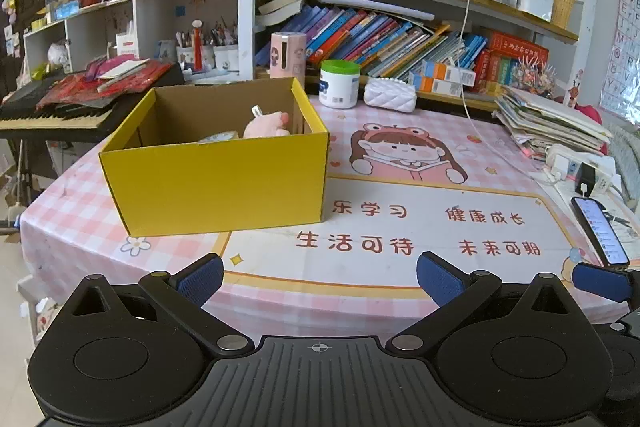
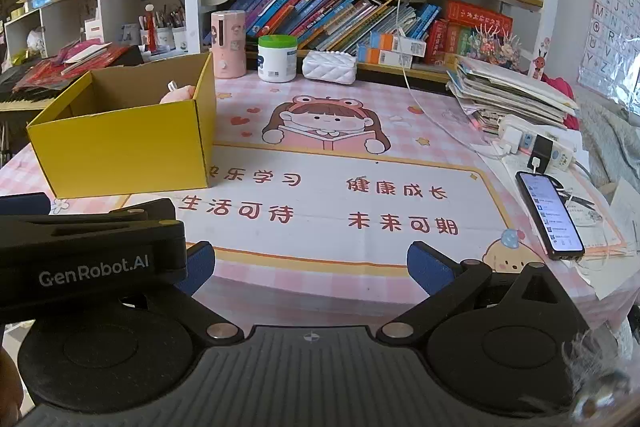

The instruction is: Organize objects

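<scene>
A yellow cardboard box (image 1: 216, 183) stands open on the left of the pink checked table mat (image 1: 360, 291). A pink plush toy (image 1: 266, 127) and a pale object lie inside it. The box also shows in the right wrist view (image 2: 124, 151), with the plush (image 2: 178, 94) just above its rim. My left gripper (image 1: 320, 281) is open and empty, low at the table's near edge, in front of the box. My right gripper (image 2: 311, 269) is open and empty beside it; the left gripper's body (image 2: 92, 255) covers its left finger. One blue pad of the right gripper (image 1: 600, 281) shows in the left wrist view.
A phone (image 2: 550, 215) on a charging cable lies at the right edge, near a power strip (image 2: 536, 143) and a stack of papers (image 2: 508, 95). A white jar (image 2: 277, 59), a pink canister (image 2: 229, 43) and a white quilted pouch (image 2: 329, 67) stand at the back, under bookshelves. A keyboard (image 1: 52, 111) is at the left.
</scene>
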